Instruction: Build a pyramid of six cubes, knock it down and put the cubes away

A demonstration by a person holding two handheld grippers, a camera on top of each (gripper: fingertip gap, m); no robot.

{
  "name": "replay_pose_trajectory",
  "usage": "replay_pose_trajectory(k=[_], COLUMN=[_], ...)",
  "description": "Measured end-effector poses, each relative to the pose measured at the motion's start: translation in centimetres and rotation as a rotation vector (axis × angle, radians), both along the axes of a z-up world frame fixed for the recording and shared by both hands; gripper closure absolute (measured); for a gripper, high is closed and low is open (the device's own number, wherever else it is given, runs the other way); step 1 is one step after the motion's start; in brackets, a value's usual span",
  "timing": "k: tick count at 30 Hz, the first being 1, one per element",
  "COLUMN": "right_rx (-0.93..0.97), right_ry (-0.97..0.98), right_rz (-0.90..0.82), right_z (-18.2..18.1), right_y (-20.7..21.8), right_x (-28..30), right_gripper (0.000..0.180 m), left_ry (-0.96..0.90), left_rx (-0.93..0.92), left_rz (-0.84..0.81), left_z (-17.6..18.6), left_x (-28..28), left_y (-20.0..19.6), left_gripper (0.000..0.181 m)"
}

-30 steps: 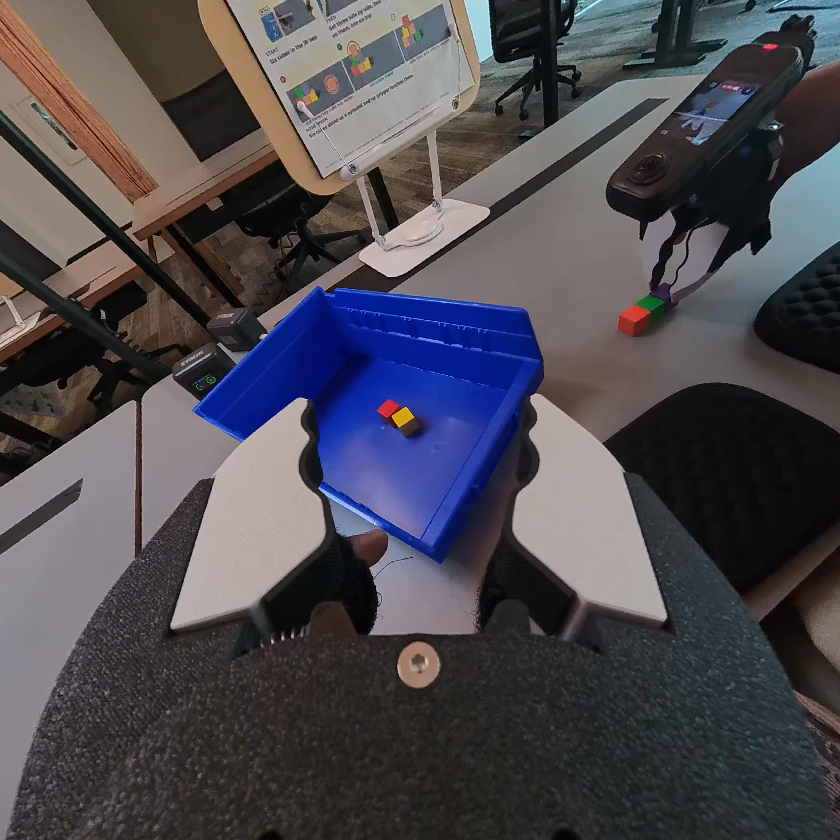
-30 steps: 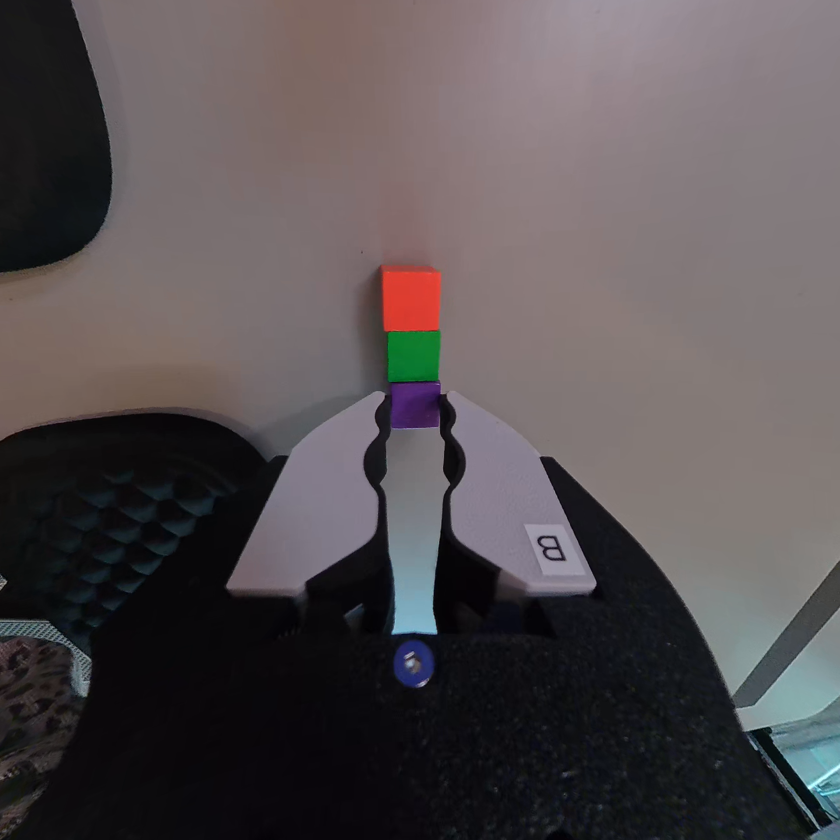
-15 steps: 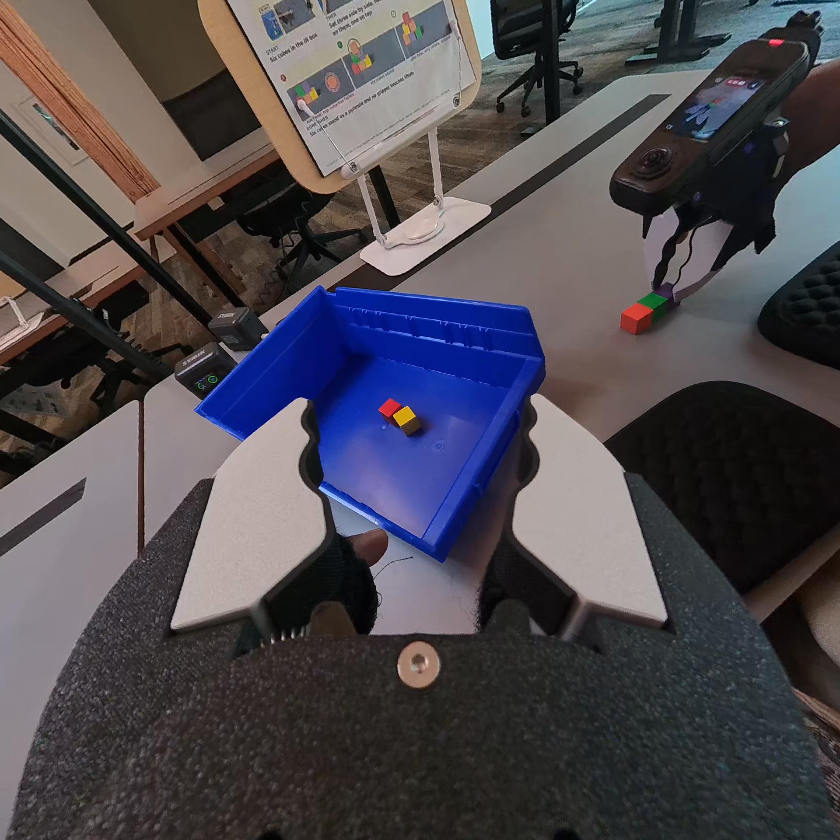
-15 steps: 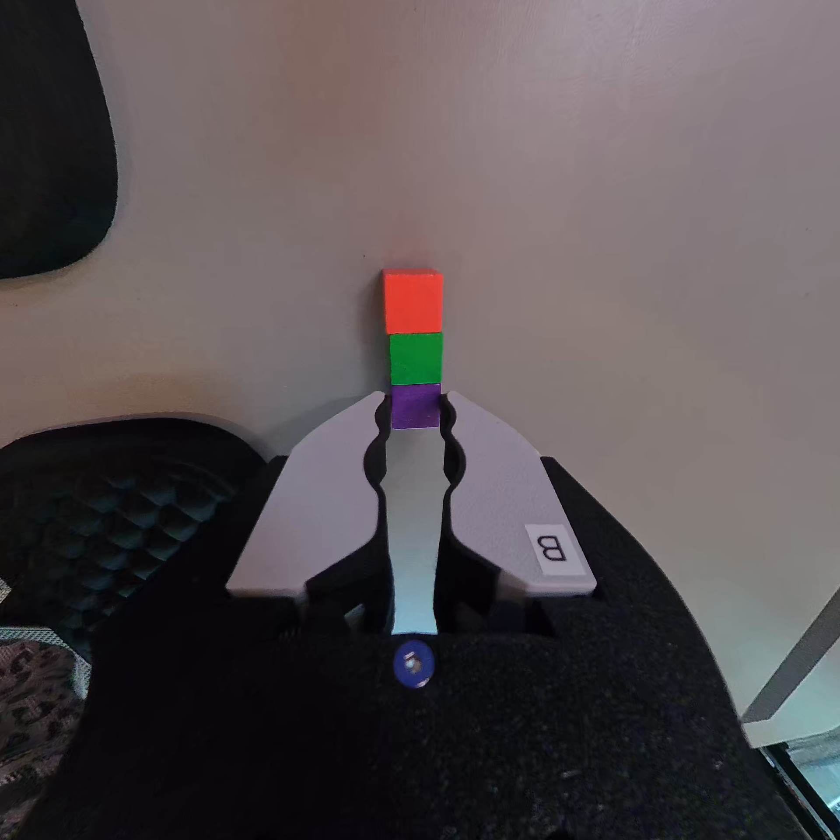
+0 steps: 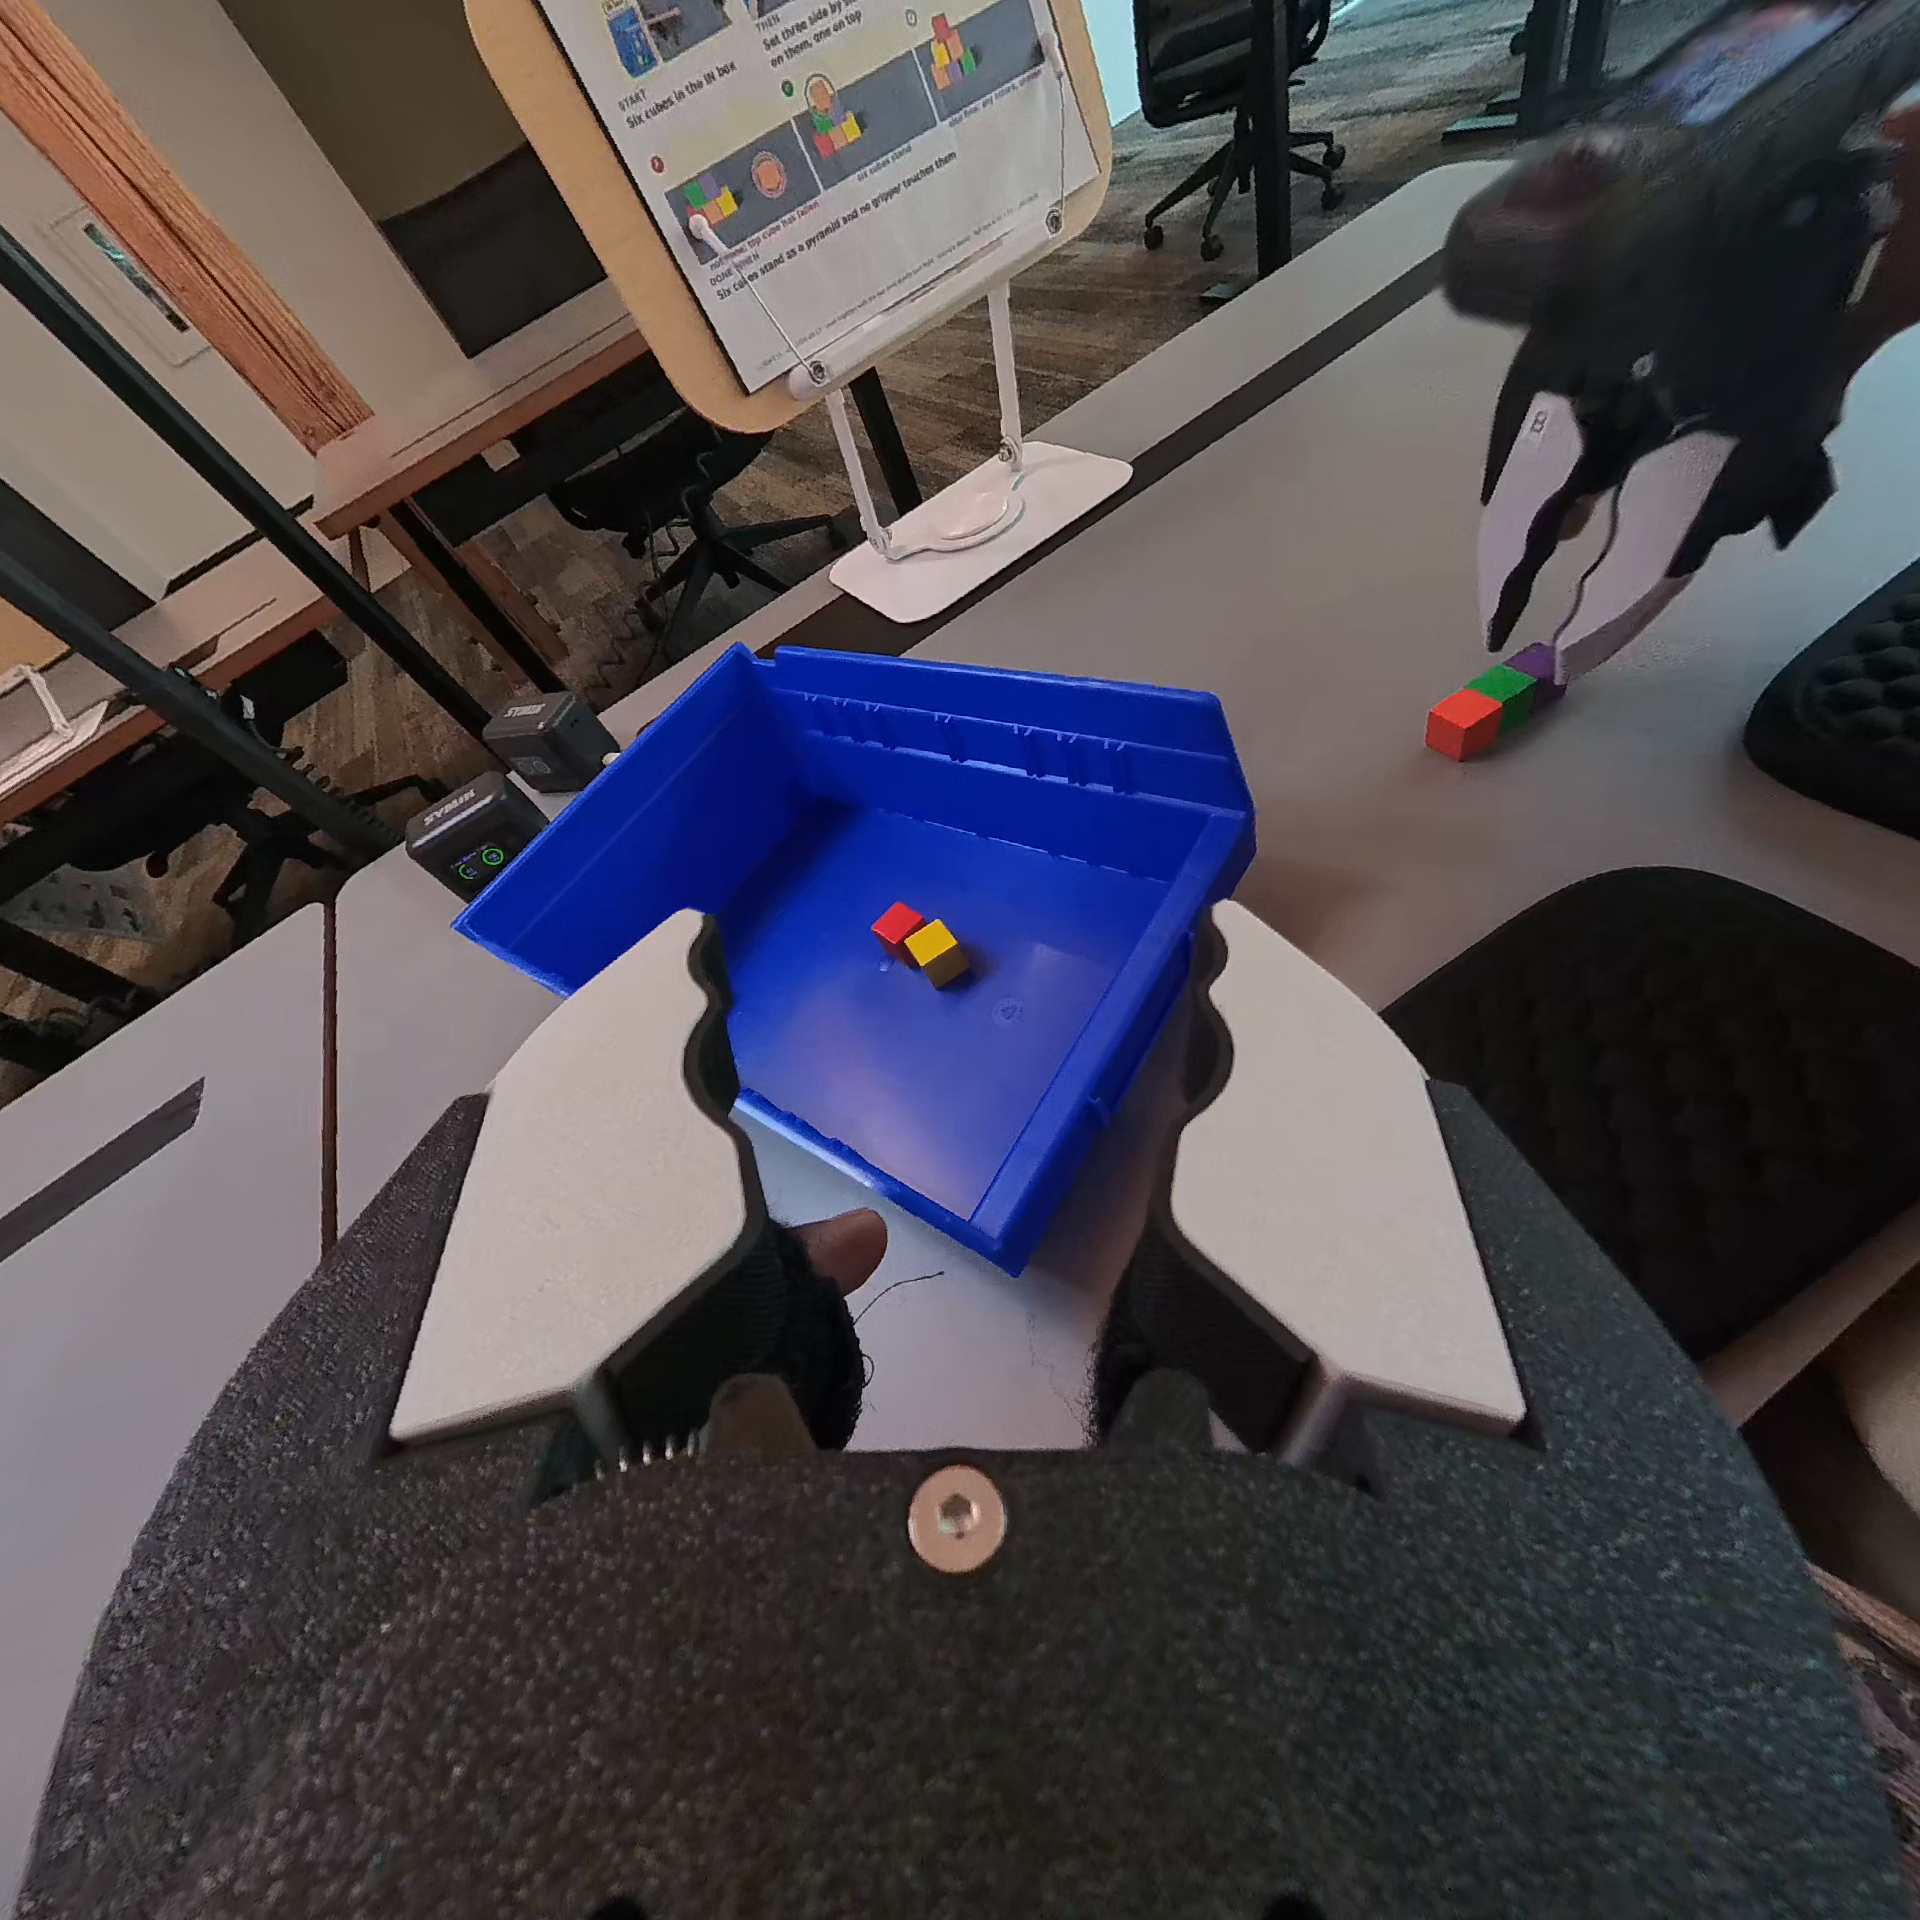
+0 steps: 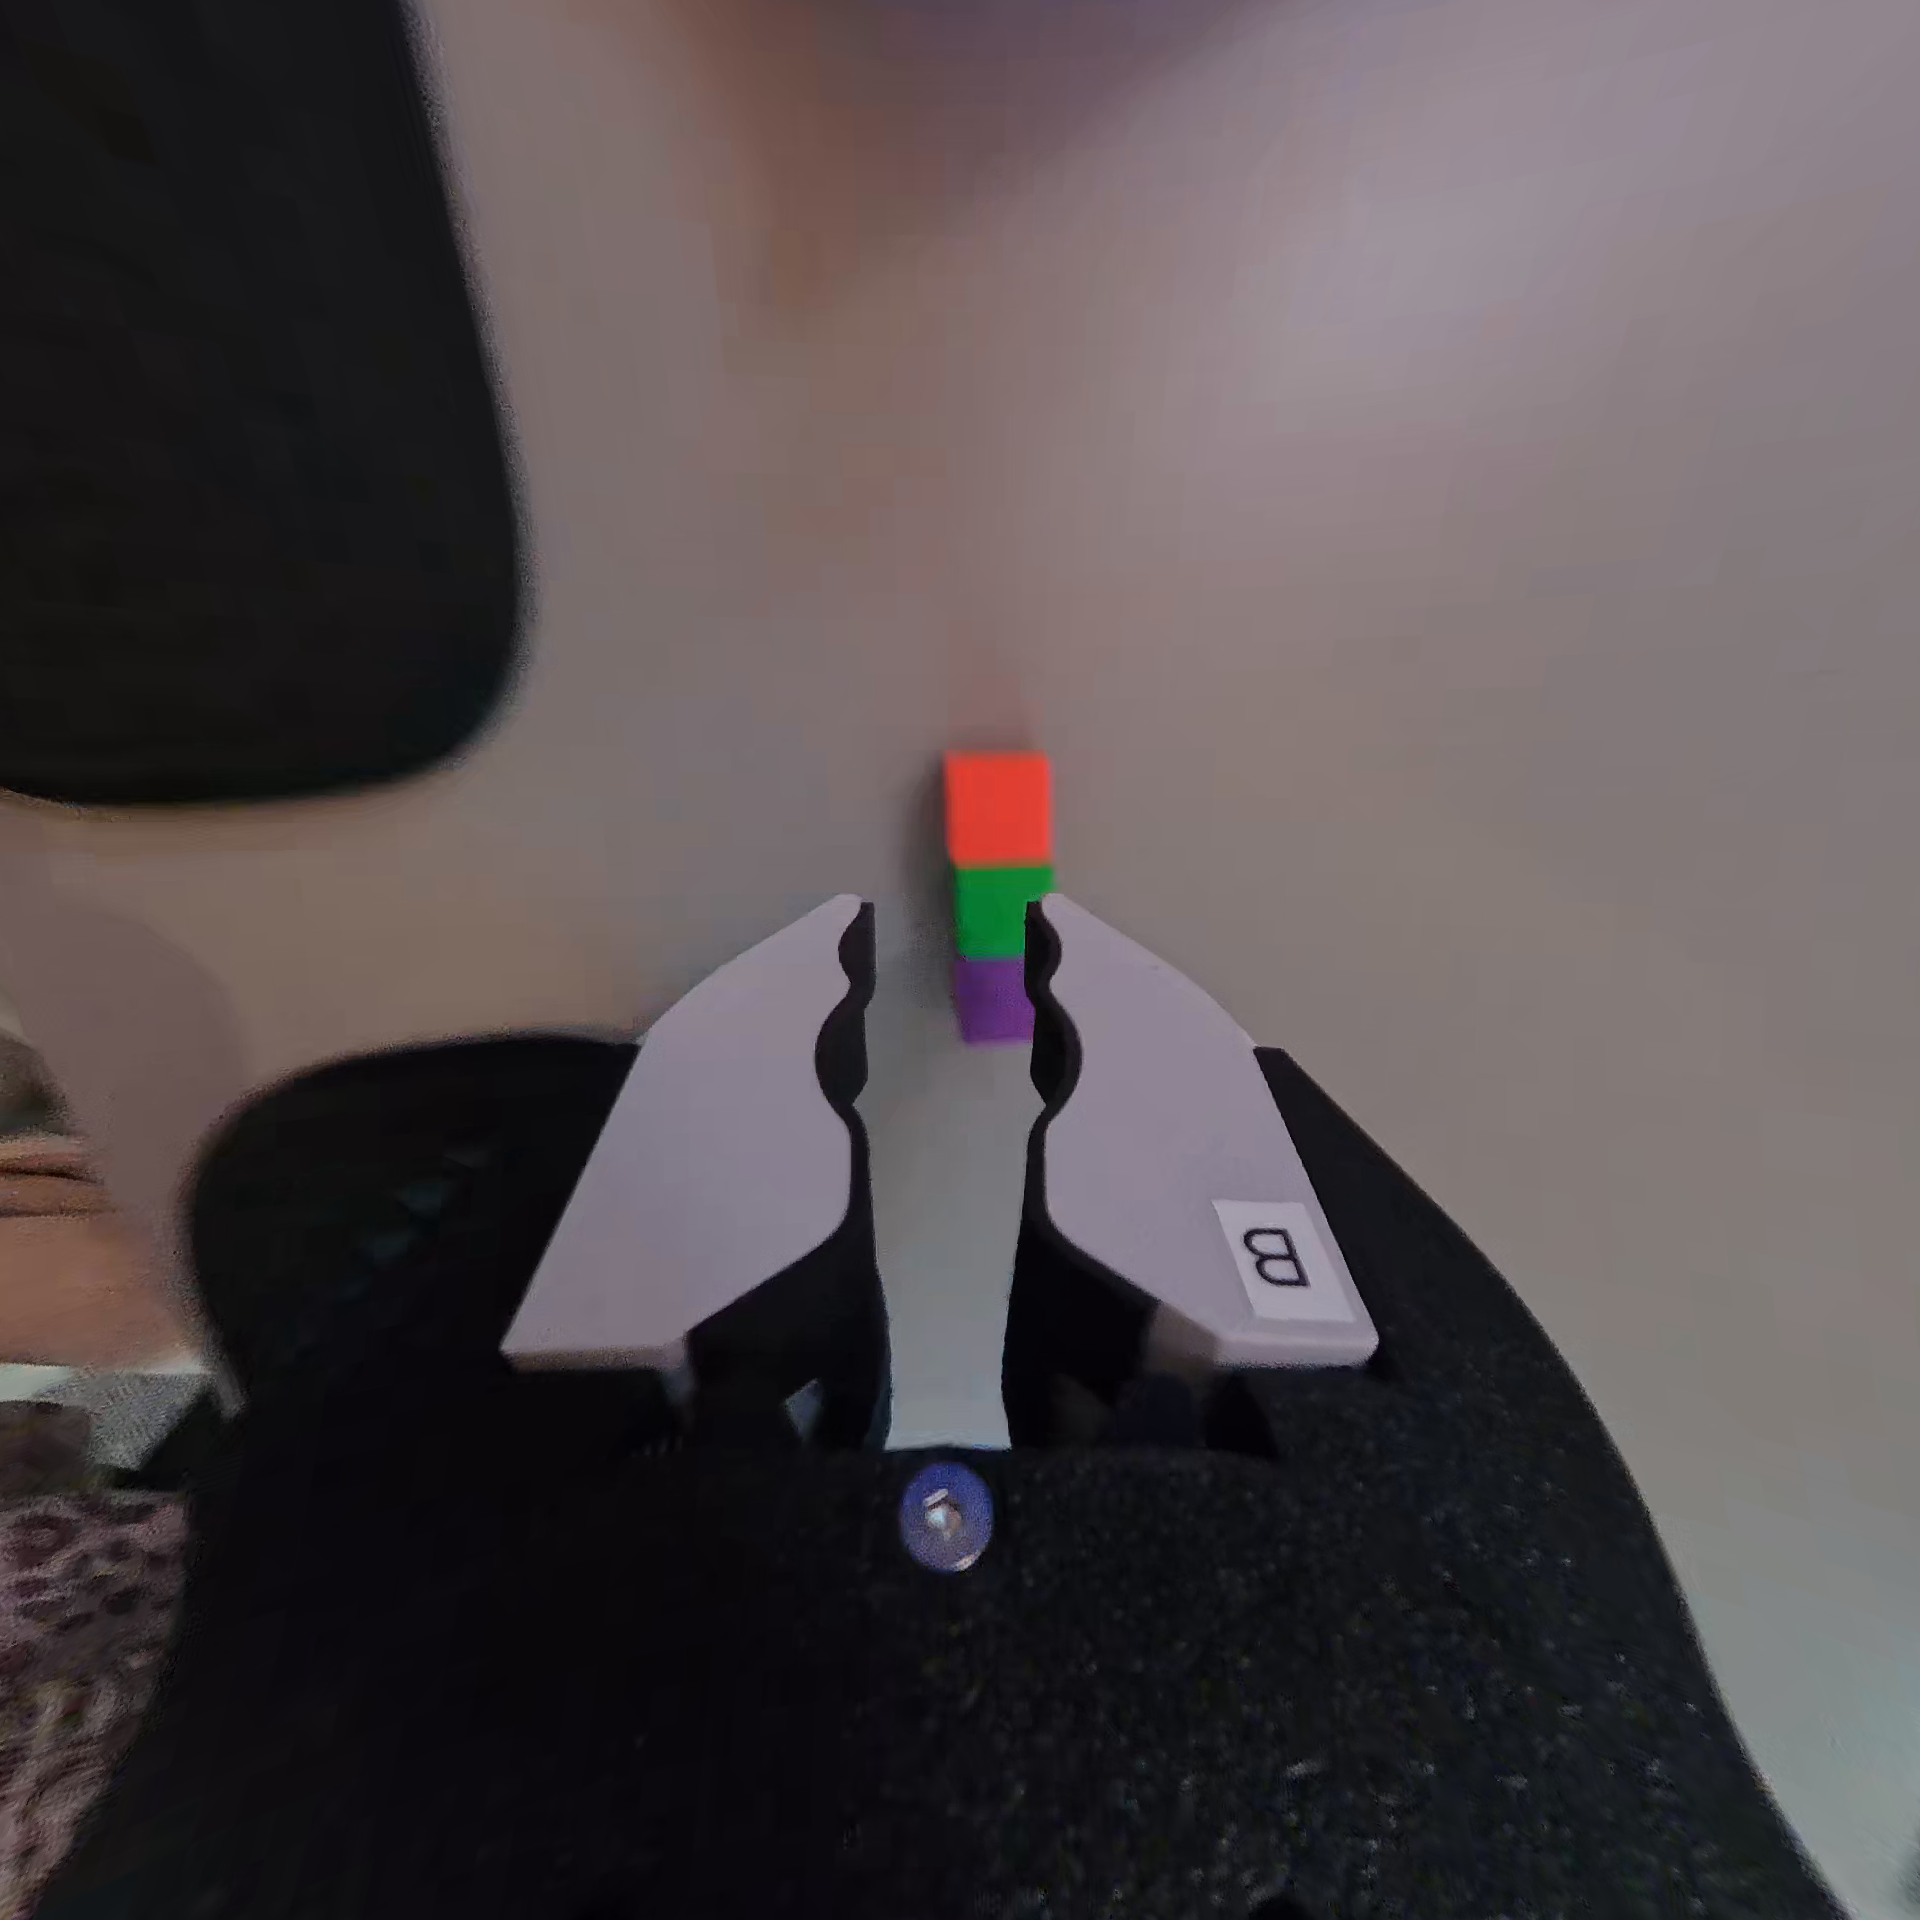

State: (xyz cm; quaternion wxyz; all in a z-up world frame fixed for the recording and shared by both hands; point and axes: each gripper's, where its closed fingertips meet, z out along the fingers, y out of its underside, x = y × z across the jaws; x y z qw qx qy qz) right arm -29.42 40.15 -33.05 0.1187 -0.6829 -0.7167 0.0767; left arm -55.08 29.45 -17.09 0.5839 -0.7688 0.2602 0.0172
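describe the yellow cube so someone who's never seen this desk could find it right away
Start at the blue bin on the grey table, just ahead of the open left gripper. On the bin's floor lie two cubes pressed together. The yellow cube is the nearer one, against the red cube, and the only yellow cube in sight.

printed writing shows on an instruction board [image 5: 831, 156], a finger sticker [image 6: 1283, 1259] and battery packs [image 5: 468, 831].
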Motion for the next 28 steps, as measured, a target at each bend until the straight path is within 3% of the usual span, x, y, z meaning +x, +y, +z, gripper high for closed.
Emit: replay_pose_trajectory(k=[1,8,11,17,21,28], right_rx=[-0.035,-0.116,-0.087,-0.045,-0.041,-0.135], right_ry=[0.073,0.492,0.498,0.19,-0.007,-0.13], right_rz=[0.012,0.196,0.177,0.067,0.035,-0.298], right_z=[1.1,11.4,13.2,9.1,5.3,0.1], right_y=[-1.0,-7.3,-6.0,1.3,4.8,7.2], right_x=[-1.3,-12.0,-17.1,-24.6,-26.9,-28.5], right_gripper=[0.152,0.156,0.157,0.136,0.136,0.134], left_ry=[-0.002,-0.001,-0.012,-0.043,-0.061,-0.079], left_rx=[0.001,-0.018,0.003,0.029,0.024,0.015], left_rz=[0.007,0.069,0.077,0.093,0.101,0.127], left_z=[0.0,-0.5,-0.1,0.1,-0.2,-0.5], left_x=[-0.2,-1.8,-2.2,-3.4,-4.2,-5.1], left_y=[0.0,0.0,-0.5,-1.1,-1.0,-0.7], left_gripper=[0.097,0.096,0.096,0.096,0.096,0.096])
